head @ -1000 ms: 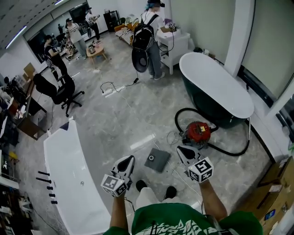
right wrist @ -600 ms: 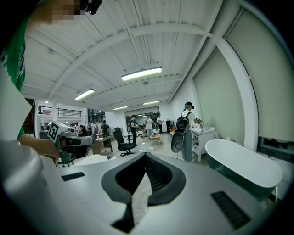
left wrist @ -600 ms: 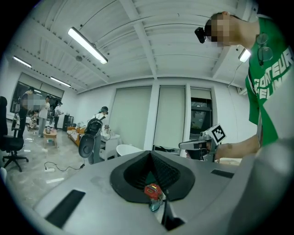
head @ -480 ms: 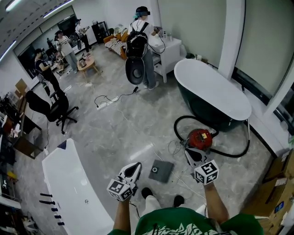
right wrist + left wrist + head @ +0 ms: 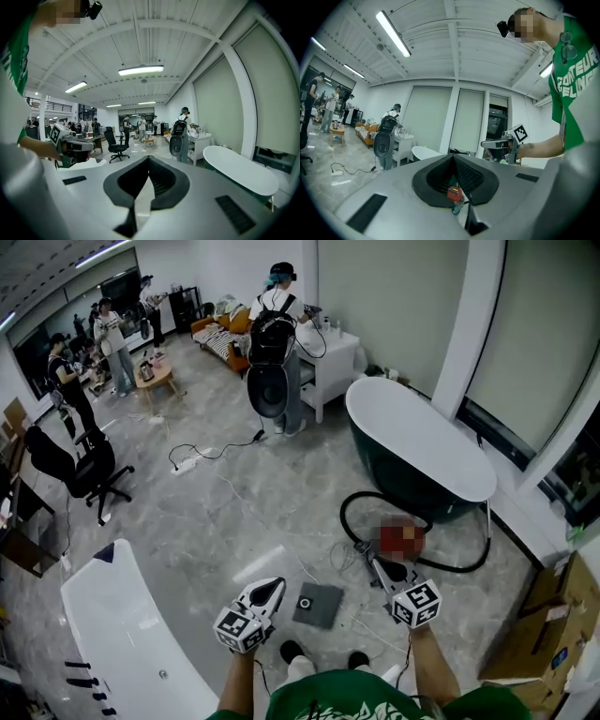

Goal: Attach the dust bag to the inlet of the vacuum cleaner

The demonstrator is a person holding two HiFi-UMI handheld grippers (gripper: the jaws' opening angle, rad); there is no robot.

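The red vacuum cleaner (image 5: 401, 540), on the floor (image 5: 234, 512) near the bathtub (image 5: 422, 446), is blurred and hard to make out. The grey dust bag (image 5: 317, 604) lies flat between the 2 claws. The left claw (image 5: 275, 585) and right claw (image 5: 372, 562) are each pressed together, holding nothing.

There are two grippers (image 5: 272, 587) (image 5: 377, 566), one dust bag (image 5: 317, 604), one vacuum cleaner (image 5: 401, 540) and two bathtubs (image 5: 417, 442) (image 5: 112, 624).
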